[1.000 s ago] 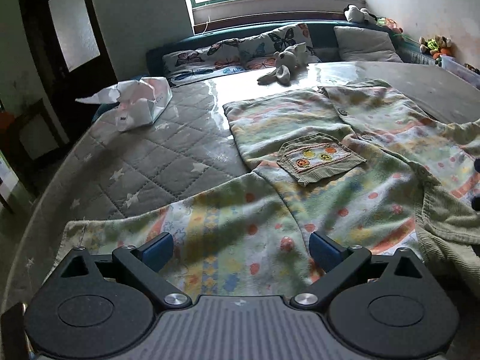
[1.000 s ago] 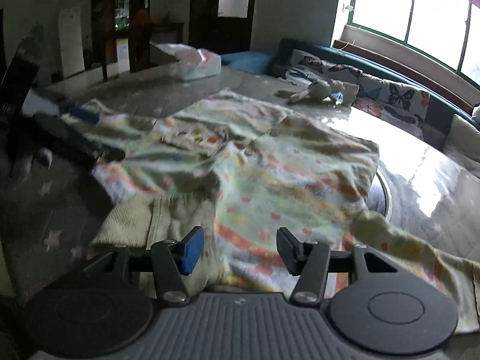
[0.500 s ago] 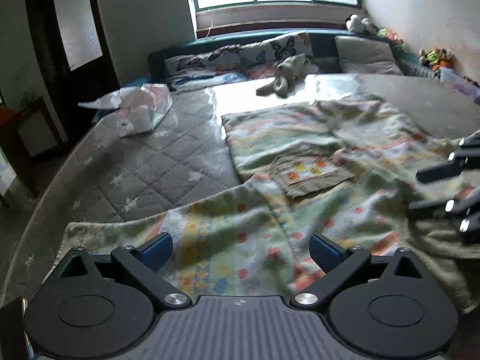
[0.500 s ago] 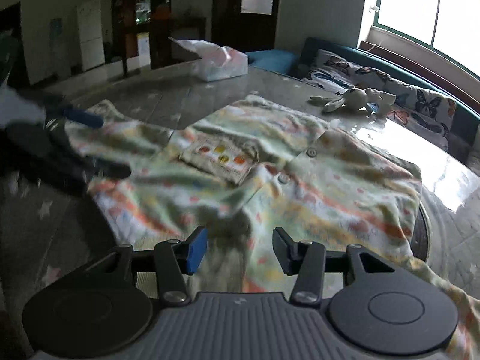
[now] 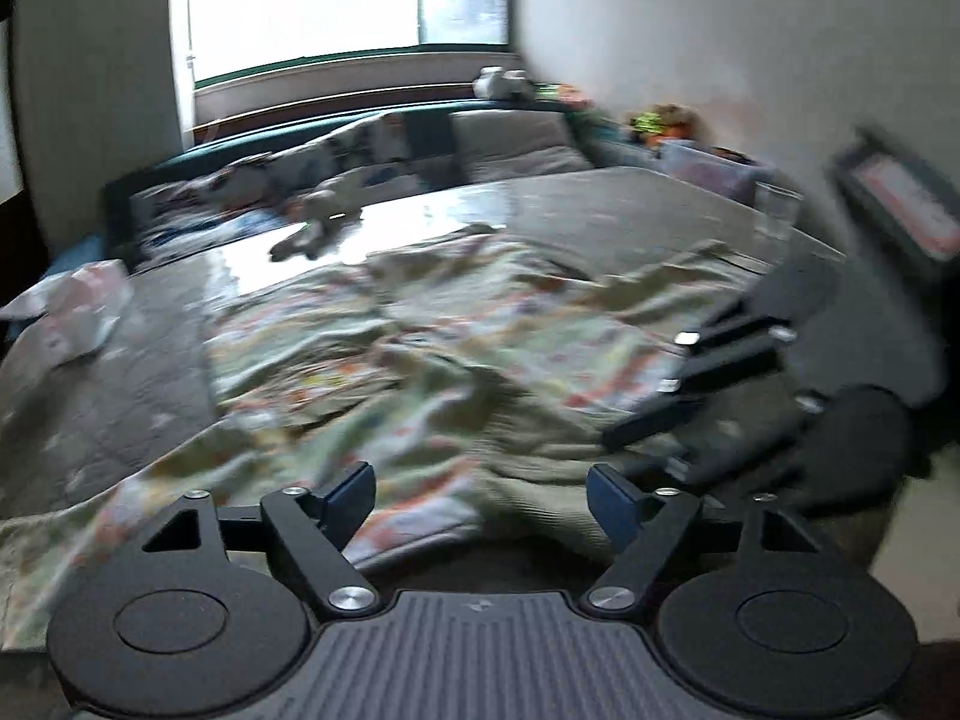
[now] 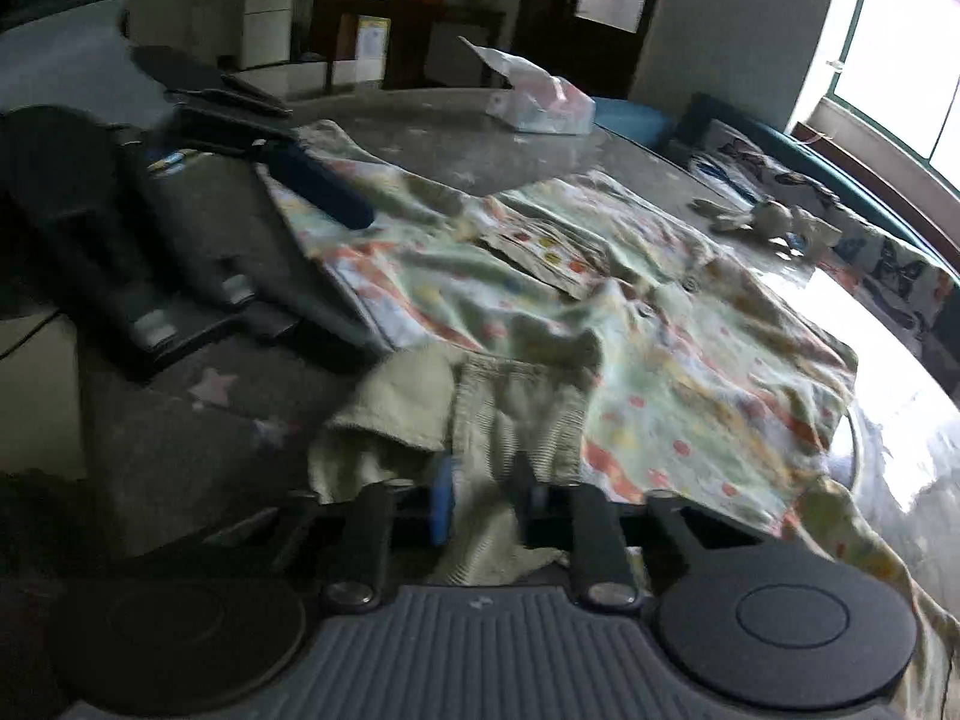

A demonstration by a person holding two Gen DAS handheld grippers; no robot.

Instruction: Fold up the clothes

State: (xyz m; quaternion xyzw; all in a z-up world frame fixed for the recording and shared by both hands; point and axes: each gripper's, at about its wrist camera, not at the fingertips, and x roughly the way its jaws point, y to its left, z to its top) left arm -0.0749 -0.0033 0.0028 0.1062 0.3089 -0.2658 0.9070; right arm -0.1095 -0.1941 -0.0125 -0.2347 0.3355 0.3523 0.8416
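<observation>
**A:** Where's the shirt?

**B:** Spread face up on the desk, which has a grey starred cover; its patch pocket shows near the middle. The ribbed green hem is bunched at the near edge, and one sleeve trails off to the right in the right wrist view.

**A:** And the right gripper?

**B:** Its jaws have just been closing, and they now stand pressed together on a fold of that ribbed hem. Cloth runs straight up between them, so I'd call it a pinch.

**A:** The left gripper?

**B:** Jaws spread, though they have just been narrowing. It hangs low over the near part of the shirt, with patterned cloth lying under and between them, but the pads aren't pressing on anything. The left wrist view is blurred, so finer detail is lost.

**A:** Which step is this, then?

**B:** By my reading, the opening of the fold: one hand has its hold, the other is lining up for its own. Nothing is folded yet; the shirt lies open and rumpled.

**A:** What does the next move need?

**B:** The left jaws must close on an edge level with the right's grip. Then both should lift together and carry the hem toward the collar, evenly, or the cloth will skew. The tissue pack and soft toy sit well apart, out of the way.
</observation>
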